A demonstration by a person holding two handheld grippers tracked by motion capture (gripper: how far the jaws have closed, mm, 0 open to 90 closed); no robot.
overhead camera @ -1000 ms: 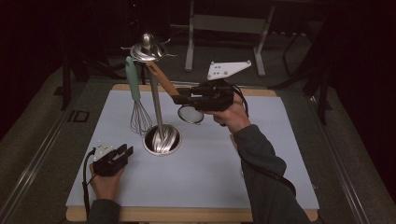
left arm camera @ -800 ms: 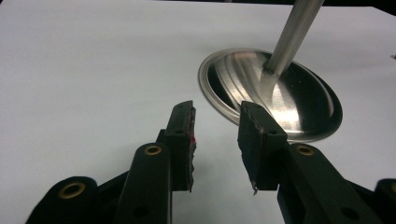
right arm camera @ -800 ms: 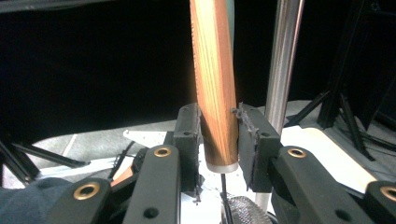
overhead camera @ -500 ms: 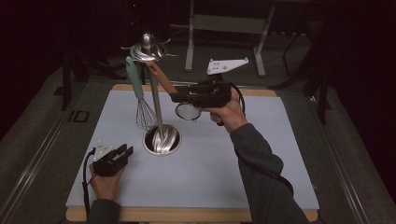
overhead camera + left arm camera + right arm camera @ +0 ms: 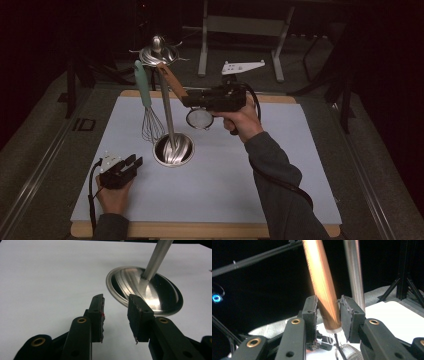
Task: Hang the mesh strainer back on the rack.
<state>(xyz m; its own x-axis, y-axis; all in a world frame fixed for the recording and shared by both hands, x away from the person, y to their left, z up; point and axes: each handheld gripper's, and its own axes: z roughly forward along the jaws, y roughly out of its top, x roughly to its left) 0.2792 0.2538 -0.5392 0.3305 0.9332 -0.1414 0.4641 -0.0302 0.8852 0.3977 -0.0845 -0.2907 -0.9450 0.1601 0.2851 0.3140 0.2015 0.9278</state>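
A steel utensil stand has a round base (image 5: 173, 150) (image 5: 150, 290), an upright pole (image 5: 167, 110) (image 5: 354, 270) and hooks at its top (image 5: 159, 52). A whisk (image 5: 151, 125) with a teal handle hangs from it. A small mesh strainer (image 5: 200, 119) hangs slanted by its wooden handle (image 5: 172, 80) (image 5: 322, 277). My right gripper (image 5: 187, 101) (image 5: 328, 302) is around the handle's lower end; its jaws have just been opening and the pads stand barely off the wood. Left of the base, low over the mat, my left gripper (image 5: 134, 162) (image 5: 115, 302) is open and holds nothing.
A pale mat (image 5: 280, 165) covers the wooden table (image 5: 200, 229). Dark metal frame legs (image 5: 204, 40) stand behind the table's far edge. The right forearm crosses the mat's right half.
The right hand and the strainer have shifted very slightly leftward, toward the stand. The left hand has kept still.
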